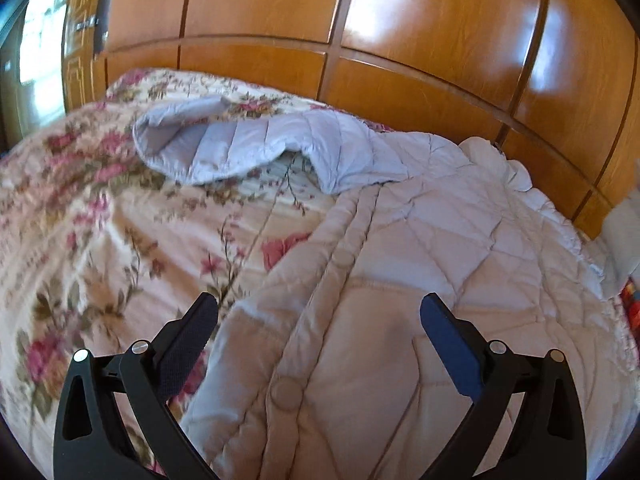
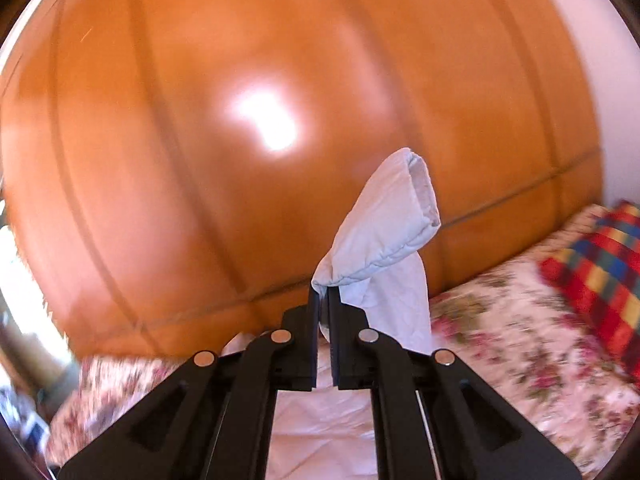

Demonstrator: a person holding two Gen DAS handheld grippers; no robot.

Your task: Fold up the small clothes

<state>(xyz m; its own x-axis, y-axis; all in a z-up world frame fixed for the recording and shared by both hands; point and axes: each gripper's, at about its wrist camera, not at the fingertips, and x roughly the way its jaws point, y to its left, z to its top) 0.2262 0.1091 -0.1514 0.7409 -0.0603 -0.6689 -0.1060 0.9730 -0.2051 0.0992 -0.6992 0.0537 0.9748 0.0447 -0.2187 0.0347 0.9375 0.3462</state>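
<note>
A small quilted white jacket (image 1: 400,248) with snap buttons lies on the floral bedspread (image 1: 100,208). One sleeve (image 1: 224,144) stretches out to the left at the far side. My left gripper (image 1: 319,306) is open and empty, hovering just above the jacket's front near the button placket. In the right wrist view my right gripper (image 2: 324,292) is shut on the jacket's other sleeve (image 2: 384,224) and holds it up off the bed, its cuff pointing upward. The jacket body (image 2: 320,420) shows below the fingers.
A glossy wooden wardrobe (image 1: 360,40) stands right behind the bed. A checked red, blue and yellow pillow (image 2: 600,264) lies at the right on the bedspread (image 2: 520,340). A window is at the far left.
</note>
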